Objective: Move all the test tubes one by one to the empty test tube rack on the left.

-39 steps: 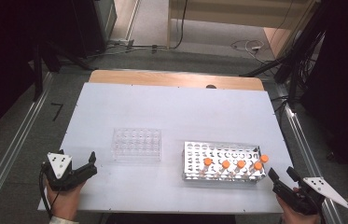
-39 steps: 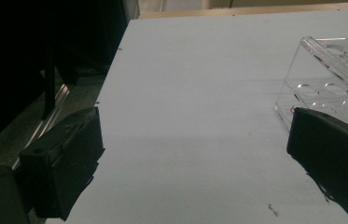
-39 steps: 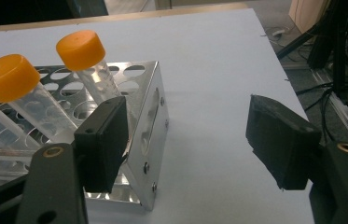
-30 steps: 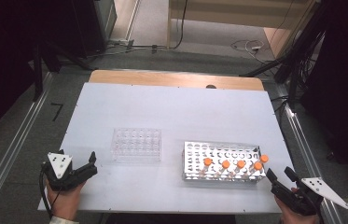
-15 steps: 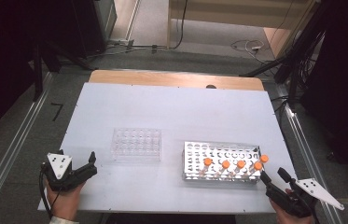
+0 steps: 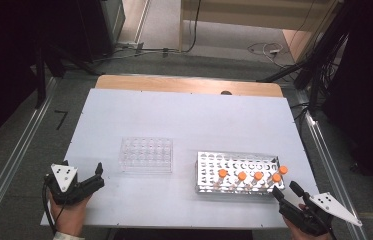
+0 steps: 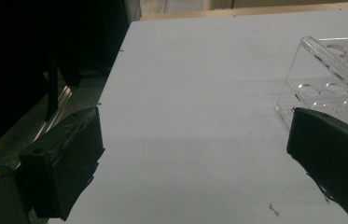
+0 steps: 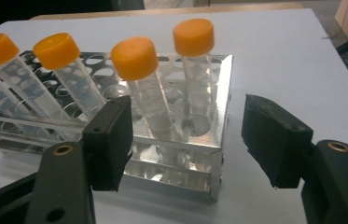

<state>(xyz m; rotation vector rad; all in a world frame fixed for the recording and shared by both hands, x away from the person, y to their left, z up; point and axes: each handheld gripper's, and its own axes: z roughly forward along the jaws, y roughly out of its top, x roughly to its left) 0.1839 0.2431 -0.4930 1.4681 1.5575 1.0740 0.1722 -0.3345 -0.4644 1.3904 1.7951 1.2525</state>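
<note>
From the high view, you had your right gripper point(image 6: 288, 194) at the near right corner of the shiny metal tube rack point(image 6: 238, 172), which stood on the white table point(image 6: 184, 120) with five orange-capped clear plastic tubes point(image 6: 250, 177) leaning along its near row. Your left gripper point(image 6: 94, 176) rested at the near left table edge, just beside the empty clear acrylic rack point(image 6: 146, 154) but not touching it.

In the left gripper view, your jaws stood wide apart with nothing between them, bare tabletop ahead and the acrylic rack's corner point(image 7: 330, 79) at the right.

In the right gripper view, your jaws were spread wide and empty, framing the rack's end, with the end tube point(image 8: 194, 70) straight ahead. You looked to be in the approach to a first pick. The next move called for advancing and rising so the pads bracket that tube below its cap, then closing without knocking its neighbour point(image 8: 146, 88).
</note>
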